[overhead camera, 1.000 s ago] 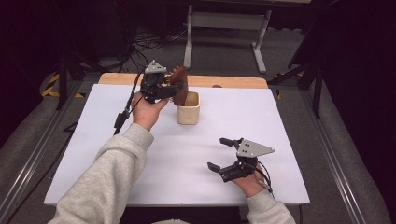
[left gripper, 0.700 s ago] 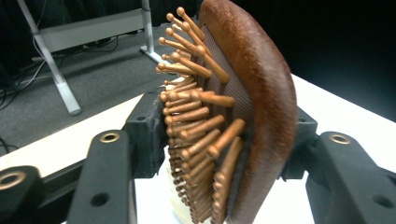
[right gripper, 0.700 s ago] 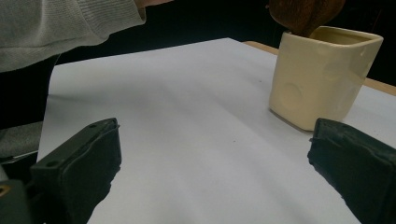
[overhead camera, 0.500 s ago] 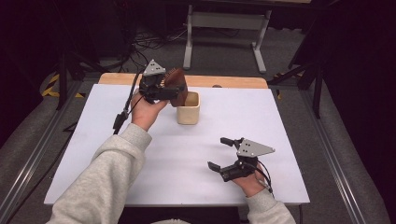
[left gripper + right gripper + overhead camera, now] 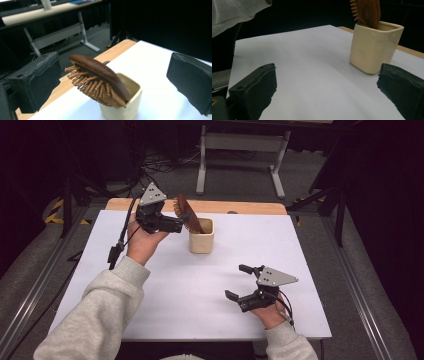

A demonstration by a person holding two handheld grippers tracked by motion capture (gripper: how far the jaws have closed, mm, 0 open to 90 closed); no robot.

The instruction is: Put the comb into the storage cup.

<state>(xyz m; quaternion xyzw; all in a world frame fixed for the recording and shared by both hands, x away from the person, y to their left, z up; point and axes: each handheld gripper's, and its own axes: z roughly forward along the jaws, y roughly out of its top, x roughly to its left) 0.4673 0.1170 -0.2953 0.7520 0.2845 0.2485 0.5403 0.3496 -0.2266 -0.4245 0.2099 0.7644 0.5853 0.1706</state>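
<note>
Because the wooden hairbrush (image 5: 98,78) now stands handle-down in the cream cup (image 5: 201,236) near the desk's (image 5: 165,285) far edge, the left claw (image 5: 176,221) has just spread wide, released, while the right claw (image 5: 238,282) waits empty, apart.

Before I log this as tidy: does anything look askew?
Only the brush: it leans in the cup, handle end down, its bristled head sticking out past the rim. The cup stands upright on the table; nothing spilled or damaged.
</note>
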